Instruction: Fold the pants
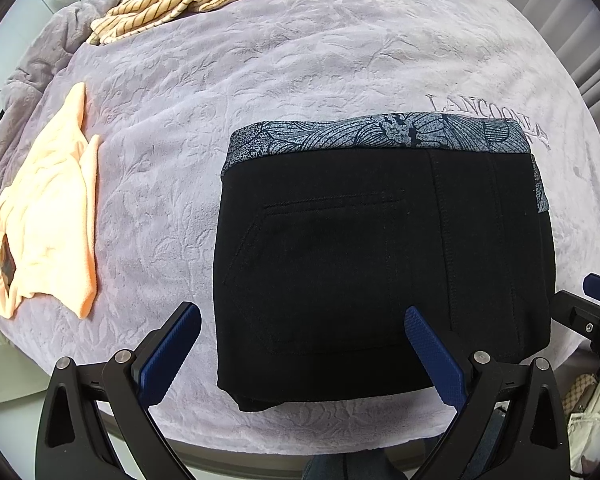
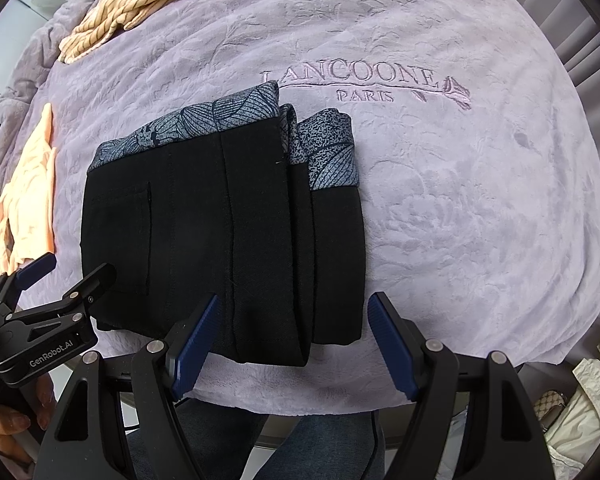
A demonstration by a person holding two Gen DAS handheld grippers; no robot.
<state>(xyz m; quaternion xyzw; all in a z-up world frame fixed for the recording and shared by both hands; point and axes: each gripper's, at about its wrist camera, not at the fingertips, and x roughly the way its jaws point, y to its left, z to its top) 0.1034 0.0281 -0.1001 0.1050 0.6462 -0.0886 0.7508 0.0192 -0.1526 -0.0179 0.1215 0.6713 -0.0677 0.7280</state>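
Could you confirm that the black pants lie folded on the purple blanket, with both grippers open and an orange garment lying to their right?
Not quite: the orange garment lies to the left of the pants, as the left wrist view shows. The blanket and both open grippers, left and right, are as you say.

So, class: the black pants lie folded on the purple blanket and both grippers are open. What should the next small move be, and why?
Probably draw both grippers back. The pants already lie in a compact stacked rectangle on the blanket, patterned lining showing at the far edge. The left gripper and right gripper are open and hold nothing, so no fold seems left.
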